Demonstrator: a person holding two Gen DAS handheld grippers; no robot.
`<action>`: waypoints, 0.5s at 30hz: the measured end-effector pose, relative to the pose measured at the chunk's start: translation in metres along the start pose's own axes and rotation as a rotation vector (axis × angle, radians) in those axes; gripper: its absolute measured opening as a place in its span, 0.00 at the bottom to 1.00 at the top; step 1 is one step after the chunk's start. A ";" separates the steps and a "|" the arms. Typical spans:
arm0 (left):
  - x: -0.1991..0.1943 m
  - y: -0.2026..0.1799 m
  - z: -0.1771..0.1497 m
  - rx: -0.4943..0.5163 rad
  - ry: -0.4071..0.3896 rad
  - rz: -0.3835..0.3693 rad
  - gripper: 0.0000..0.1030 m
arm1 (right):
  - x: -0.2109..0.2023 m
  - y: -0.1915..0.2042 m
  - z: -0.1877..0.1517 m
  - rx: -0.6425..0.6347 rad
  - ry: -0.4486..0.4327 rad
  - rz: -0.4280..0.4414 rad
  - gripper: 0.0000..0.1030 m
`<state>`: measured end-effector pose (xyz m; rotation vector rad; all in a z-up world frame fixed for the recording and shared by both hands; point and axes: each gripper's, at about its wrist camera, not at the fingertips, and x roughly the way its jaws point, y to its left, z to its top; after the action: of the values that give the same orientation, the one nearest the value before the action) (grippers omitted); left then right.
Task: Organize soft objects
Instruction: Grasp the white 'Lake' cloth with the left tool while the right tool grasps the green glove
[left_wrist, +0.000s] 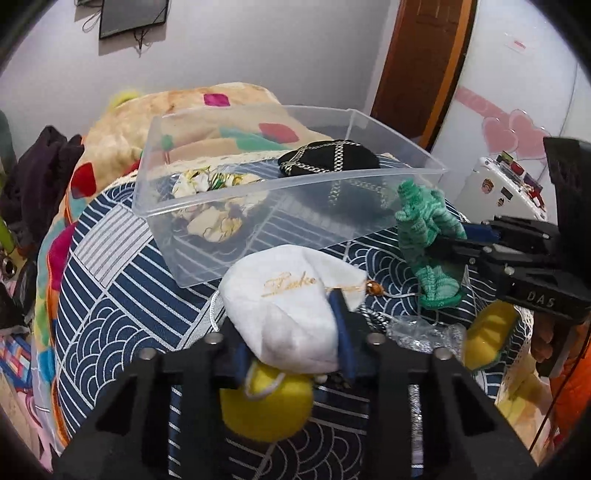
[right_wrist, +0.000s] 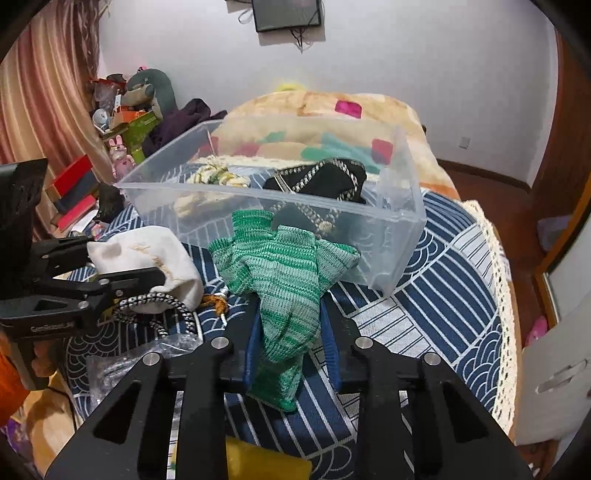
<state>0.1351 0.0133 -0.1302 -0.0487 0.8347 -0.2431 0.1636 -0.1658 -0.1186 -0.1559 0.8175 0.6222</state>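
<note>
My left gripper (left_wrist: 291, 332) is shut on a white drawstring pouch (left_wrist: 288, 302) with gold lettering, held above the blue patterned cloth; it shows at the left of the right wrist view (right_wrist: 147, 254). My right gripper (right_wrist: 291, 332) is shut on a green knitted glove (right_wrist: 284, 280), seen at the right of the left wrist view (left_wrist: 428, 229). Both hang just in front of a clear plastic bin (left_wrist: 207, 206) that holds a black cap (left_wrist: 328, 157) with silver stripes and a yellow-white cloth (left_wrist: 207, 184). The bin also shows in the right wrist view (right_wrist: 402, 221).
Yellow sponges (left_wrist: 266, 402) lie under my left gripper and at the right (left_wrist: 487, 332). A black-and-white cord (right_wrist: 162, 306) and crinkled clear plastic (left_wrist: 424, 332) lie on the cloth. A folded blanket (left_wrist: 155, 110) sits behind the bin. Toys and boxes (right_wrist: 122, 125) crowd the far left.
</note>
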 end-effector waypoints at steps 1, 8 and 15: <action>-0.004 -0.004 -0.001 0.016 -0.018 0.008 0.26 | -0.002 0.001 0.001 -0.001 -0.009 -0.001 0.25; -0.033 -0.007 0.004 0.047 -0.109 0.027 0.18 | -0.024 0.003 0.009 -0.006 -0.083 -0.006 0.25; -0.060 0.001 0.024 0.022 -0.191 0.001 0.18 | -0.044 0.005 0.021 -0.007 -0.164 -0.015 0.25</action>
<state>0.1139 0.0273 -0.0704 -0.0505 0.6420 -0.2425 0.1514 -0.1745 -0.0722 -0.1154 0.6556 0.6149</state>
